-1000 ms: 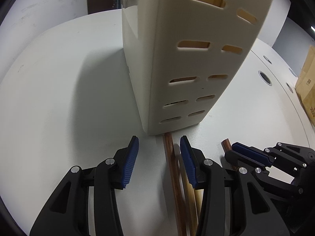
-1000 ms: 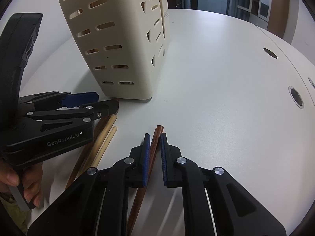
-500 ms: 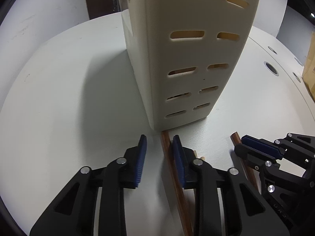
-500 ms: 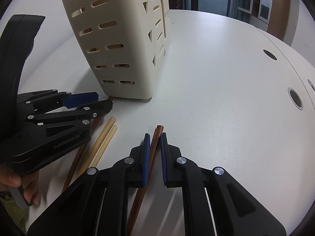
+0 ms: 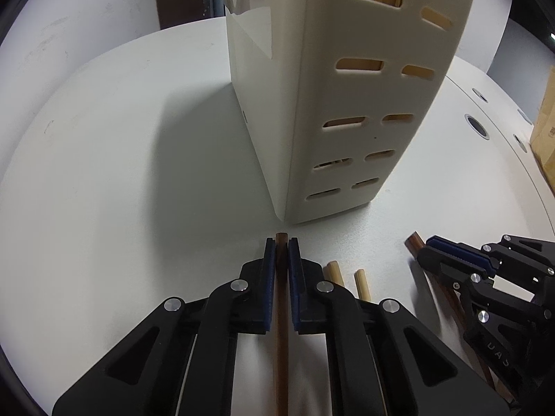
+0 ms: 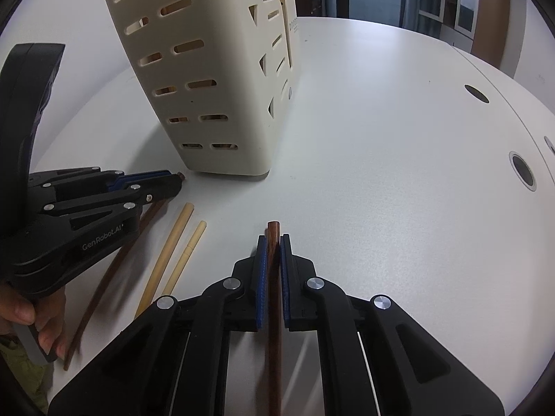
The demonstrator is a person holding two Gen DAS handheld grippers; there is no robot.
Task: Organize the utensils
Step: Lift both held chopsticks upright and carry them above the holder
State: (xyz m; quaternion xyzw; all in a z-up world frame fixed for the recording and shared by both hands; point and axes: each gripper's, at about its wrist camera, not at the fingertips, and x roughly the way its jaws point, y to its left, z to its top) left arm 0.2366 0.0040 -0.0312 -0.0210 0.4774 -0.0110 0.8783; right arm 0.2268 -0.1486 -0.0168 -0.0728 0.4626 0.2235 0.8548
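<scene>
A cream slotted utensil holder (image 5: 350, 97) stands on the white table; it also shows in the right wrist view (image 6: 208, 86). My left gripper (image 5: 281, 244) is shut on a dark brown chopstick (image 5: 281, 329) just in front of the holder's base. My right gripper (image 6: 273, 241) is shut on another dark brown chopstick (image 6: 274, 312). Two light bamboo chopsticks (image 6: 173, 249) lie on the table between the grippers. The left gripper (image 6: 173, 182) shows in the right wrist view with its chopstick (image 6: 104, 291) trailing back.
The white round table (image 6: 381, 156) has cable holes (image 6: 522, 170) at the right. A cardboard box (image 5: 546, 121) sits at the far right edge. The person's hand (image 6: 31, 312) holds the left gripper's handle.
My left gripper has closed on the dark chopstick in front of the holder. My right gripper has stayed shut on its chopstick and barely moved.
</scene>
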